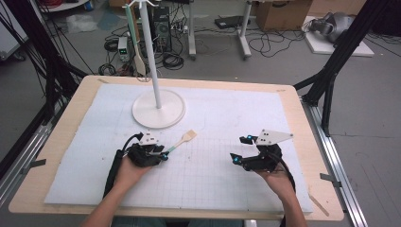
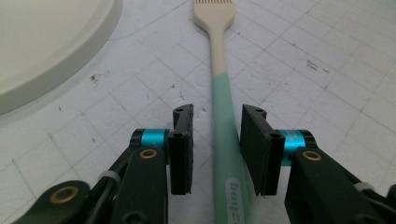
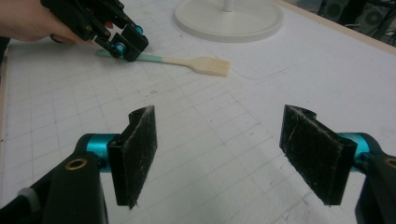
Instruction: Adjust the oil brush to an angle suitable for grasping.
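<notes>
A spatula (image 1: 182,140) with a cream head and a mint-green handle lies flat on the white gridded mat (image 1: 213,179), below the stand's base. My left gripper (image 1: 161,153) is down at the handle end. In the left gripper view the green handle (image 2: 223,140) runs between the jaws of my left gripper (image 2: 217,149), which stand open on either side, with a small gap on the left. My right gripper (image 1: 240,149) hovers over bare mat to the right, wide open with nothing in it (image 3: 219,154). From there the spatula (image 3: 201,63) and the left gripper (image 3: 126,44) show farther off.
A white stand with a tall pole (image 1: 149,47) and a round base (image 1: 158,109) sits at the back of the mat; its base edge (image 2: 46,46) lies close to the left gripper. A second spatula (image 1: 139,61) hangs from the stand's top. Cables and boxes lie on the floor beyond the table.
</notes>
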